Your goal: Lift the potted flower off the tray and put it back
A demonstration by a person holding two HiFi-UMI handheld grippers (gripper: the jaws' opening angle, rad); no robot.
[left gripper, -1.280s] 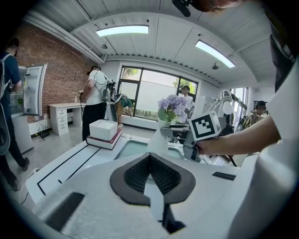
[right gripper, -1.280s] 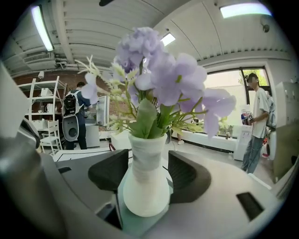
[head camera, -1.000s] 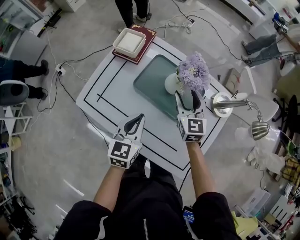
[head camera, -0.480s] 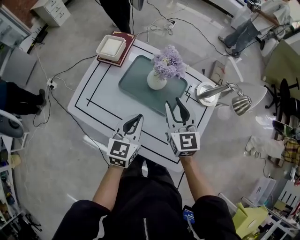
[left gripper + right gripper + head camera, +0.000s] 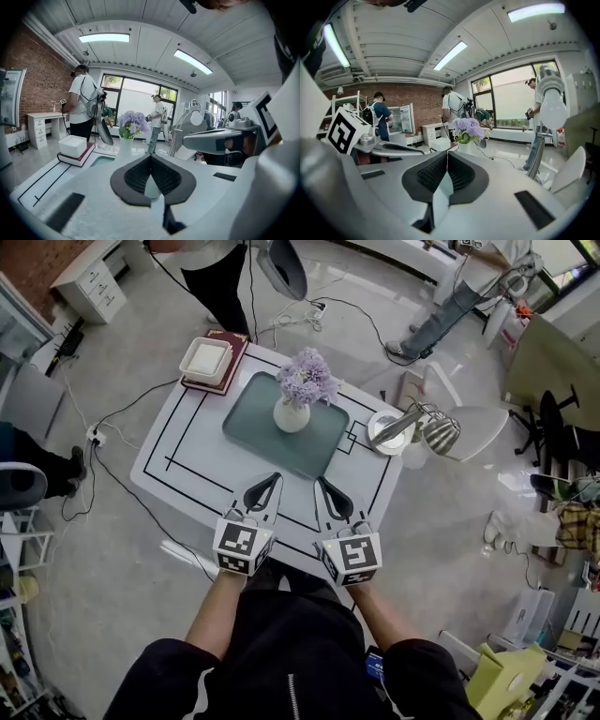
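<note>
Purple potted flower (image 5: 292,401) upright on the tray (image 5: 248,432); job looks done.
My left gripper (image 5: 270,480) jaws clenched, empty; right gripper (image 5: 325,485) jaws just closed on nothing; a careless forward swing could topple it.

One potted flower (image 5: 294,401), one tray (image 5: 248,424), apparently one book (image 5: 232,362)

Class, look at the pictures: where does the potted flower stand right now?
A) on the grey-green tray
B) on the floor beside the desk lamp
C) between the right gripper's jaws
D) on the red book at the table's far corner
A: the head view shows the potted flower standing upright on the grey-green tray in the middle of the table.
</note>
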